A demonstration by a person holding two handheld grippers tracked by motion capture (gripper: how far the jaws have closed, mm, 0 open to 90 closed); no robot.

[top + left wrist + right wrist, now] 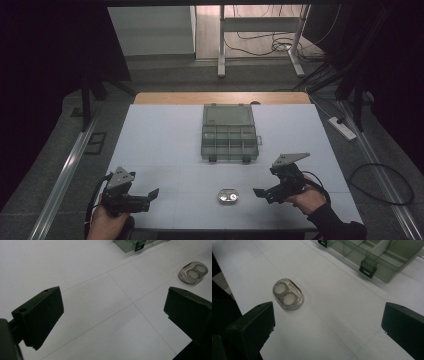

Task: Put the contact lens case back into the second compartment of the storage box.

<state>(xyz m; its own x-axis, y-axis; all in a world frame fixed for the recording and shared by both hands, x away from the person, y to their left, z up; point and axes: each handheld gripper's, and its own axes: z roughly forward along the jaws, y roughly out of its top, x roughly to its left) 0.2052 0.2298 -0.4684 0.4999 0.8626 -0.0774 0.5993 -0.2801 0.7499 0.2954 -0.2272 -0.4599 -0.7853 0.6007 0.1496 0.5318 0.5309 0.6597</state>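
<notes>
A small clear oval case with two round white pieces inside lies on the white table near its front edge. Behind it, at the table's middle, stands a smoky clear compartment box with its lid open toward the back. My left gripper is at the front left, its jaws open and pointing right at the case. My right gripper is just right of the case, open. The left gripper view has the case at far right, beyond the open gripper. In the right gripper view the case lies ahead-left of the open gripper, with the box beyond.
A power strip and loose cables lie on the floor to the right of the table. A metal rail runs along the floor on the left. A white desk frame stands behind the table.
</notes>
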